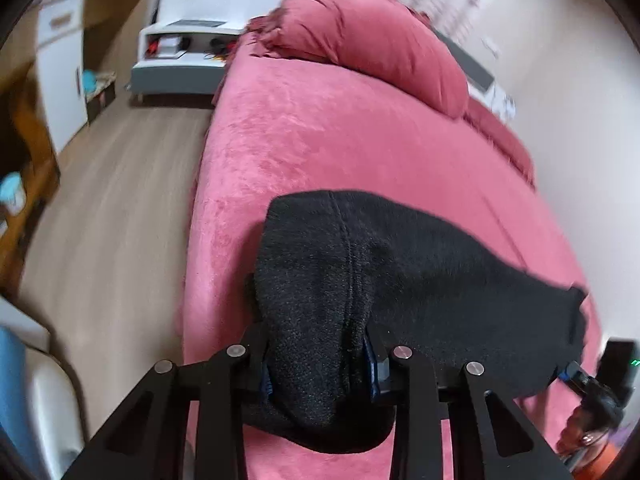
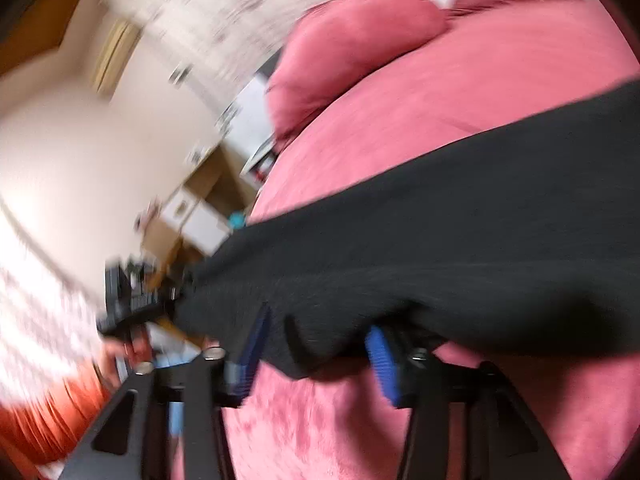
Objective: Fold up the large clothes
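Observation:
A large black fleece garment (image 1: 400, 280) is stretched above a pink bed (image 1: 328, 128). My left gripper (image 1: 318, 364) is shut on a thick bunch of the garment with a seam running up it. The other gripper (image 1: 576, 376) shows at the right edge of the left wrist view, at the far end of the cloth. In the blurred right wrist view my right gripper (image 2: 316, 356) has blue pads (image 2: 384, 364) set apart, with the garment's edge (image 2: 440, 248) draped between them. The left gripper (image 2: 132, 296) shows there holding the other end.
A pink pillow (image 1: 372, 36) lies at the head of the bed, and it also shows in the right wrist view (image 2: 352, 48). A white nightstand (image 1: 192, 40) and a wooden cabinet (image 1: 64, 68) stand across the wood floor (image 1: 116, 200). A wall runs along the bed's right side.

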Demonstrator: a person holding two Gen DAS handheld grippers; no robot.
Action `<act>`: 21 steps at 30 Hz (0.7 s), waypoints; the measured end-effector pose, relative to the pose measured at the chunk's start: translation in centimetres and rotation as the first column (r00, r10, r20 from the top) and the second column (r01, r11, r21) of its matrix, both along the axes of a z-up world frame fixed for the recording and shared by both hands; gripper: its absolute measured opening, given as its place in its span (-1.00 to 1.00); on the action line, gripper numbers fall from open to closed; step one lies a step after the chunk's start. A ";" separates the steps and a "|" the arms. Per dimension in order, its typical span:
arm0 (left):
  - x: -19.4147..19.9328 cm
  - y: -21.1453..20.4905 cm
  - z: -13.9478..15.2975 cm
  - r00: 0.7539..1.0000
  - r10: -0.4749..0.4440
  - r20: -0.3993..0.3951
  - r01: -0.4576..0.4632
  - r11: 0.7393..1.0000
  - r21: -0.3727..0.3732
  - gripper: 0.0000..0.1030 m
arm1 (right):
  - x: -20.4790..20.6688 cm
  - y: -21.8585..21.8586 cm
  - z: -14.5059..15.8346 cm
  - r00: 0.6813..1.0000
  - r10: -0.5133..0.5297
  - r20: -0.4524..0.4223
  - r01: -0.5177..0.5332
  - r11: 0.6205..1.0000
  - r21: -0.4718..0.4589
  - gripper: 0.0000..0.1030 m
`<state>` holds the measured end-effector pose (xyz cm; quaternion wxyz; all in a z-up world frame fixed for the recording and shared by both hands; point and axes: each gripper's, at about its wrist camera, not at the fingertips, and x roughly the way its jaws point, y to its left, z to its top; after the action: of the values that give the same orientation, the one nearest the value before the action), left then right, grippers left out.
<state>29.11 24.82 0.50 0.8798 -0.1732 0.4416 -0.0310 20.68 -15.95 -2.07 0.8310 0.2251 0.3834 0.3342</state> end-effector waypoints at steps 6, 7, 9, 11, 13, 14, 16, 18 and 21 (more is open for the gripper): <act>-0.2 0.5 -0.8 1.000 0.019 -0.024 -0.020 0.999 -0.045 -0.34 | -0.6 8.4 -0.6 0.964 0.240 0.117 -0.204 0.944 -0.259 0.22; -0.3 0.4 -0.8 1.000 0.015 -0.025 -0.016 0.999 -0.033 -0.34 | -0.7 9.3 -0.1 0.952 0.268 0.151 -0.222 0.938 -0.266 0.21; -0.4 0.3 -0.5 1.000 0.016 -0.027 -0.017 1.000 -0.024 -0.34 | -0.9 11.2 0.4 0.929 0.321 0.185 -0.264 0.924 -0.275 0.18; -0.5 0.4 -0.2 0.999 0.017 -0.032 -0.018 0.999 -0.028 -0.34 | -0.9 12.4 -0.2 0.922 0.356 0.149 -0.283 0.886 -0.367 -0.27; -1.0 0.2 0.7 1.000 -0.002 -0.026 0.002 1.000 -0.020 -0.34 | -0.8 11.7 -0.3 0.922 0.379 0.071 -0.336 0.880 -0.336 -0.45; -1.2 0.2 1.1 1.000 -0.013 -0.017 0.013 1.000 -0.013 -0.35 | -1.4 10.8 0.5 0.916 0.395 0.076 -0.363 0.894 -0.264 -0.46; -2.6 0.2 2.1 0.999 -0.040 0.009 0.040 0.999 -0.009 -0.35 | -3.9 9.2 3.3 0.889 0.435 0.141 -0.413 0.896 -0.164 -0.46; -4.5 0.5 2.5 0.998 -0.055 0.021 0.056 0.997 -0.051 -0.35 | -5.7 8.4 4.5 0.869 0.471 0.154 -0.450 0.880 -0.151 -0.46; -6.9 0.3 0.8 0.998 -0.067 -0.018 0.067 0.997 -0.025 -0.35 | -7.5 7.7 2.9 0.849 0.521 0.090 -0.510 0.851 -0.123 -0.46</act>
<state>22.21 25.10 1.25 0.8718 -0.1693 0.4552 -0.0641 13.15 -8.26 0.85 0.7419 0.0538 0.3945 0.5395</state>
